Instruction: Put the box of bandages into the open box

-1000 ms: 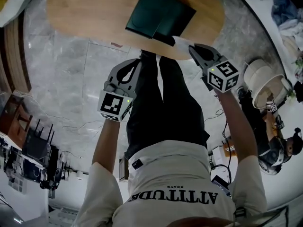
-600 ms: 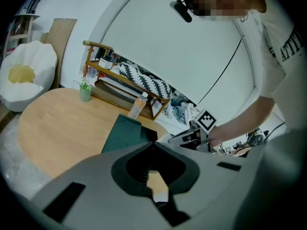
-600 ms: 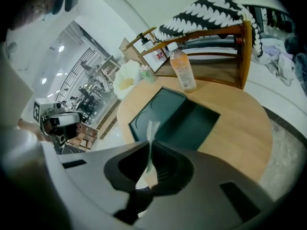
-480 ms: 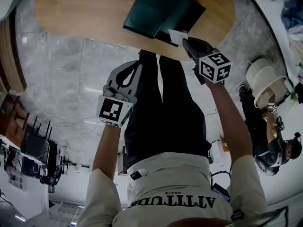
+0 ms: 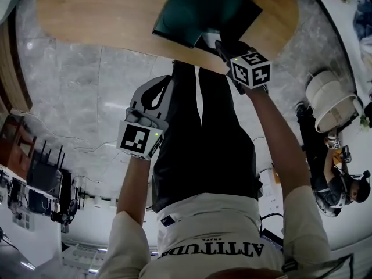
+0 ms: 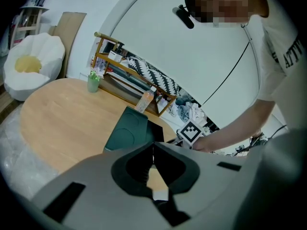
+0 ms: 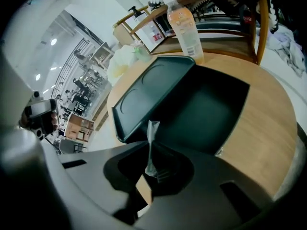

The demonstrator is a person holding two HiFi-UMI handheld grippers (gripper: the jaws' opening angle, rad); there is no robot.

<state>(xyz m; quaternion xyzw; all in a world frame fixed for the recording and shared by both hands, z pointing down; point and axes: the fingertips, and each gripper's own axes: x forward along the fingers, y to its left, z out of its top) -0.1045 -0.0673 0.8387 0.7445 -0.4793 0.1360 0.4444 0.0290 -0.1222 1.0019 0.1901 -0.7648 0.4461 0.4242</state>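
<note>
The right gripper [image 7: 149,145] is closed narrowly on the box of bandages [image 7: 152,131]. In its own view the box is seen edge-on, as a thin pale strip pinched between the jaws. In the head view only a white corner is shown ahead of the gripper's tip. The box of bandages is held at the near edge of the open box [image 7: 211,104], whose dark green inside and opened lid [image 7: 146,92] are set on the round wooden worktop [image 7: 268,128]. A bottle [image 7: 184,25] behind the open box is shown in both gripper views but not in the head view. The left gripper [image 6: 153,150] is held back from the worktop's edge. Its jaws are closed together on nothing, which is made plain only in its own view.
</note>
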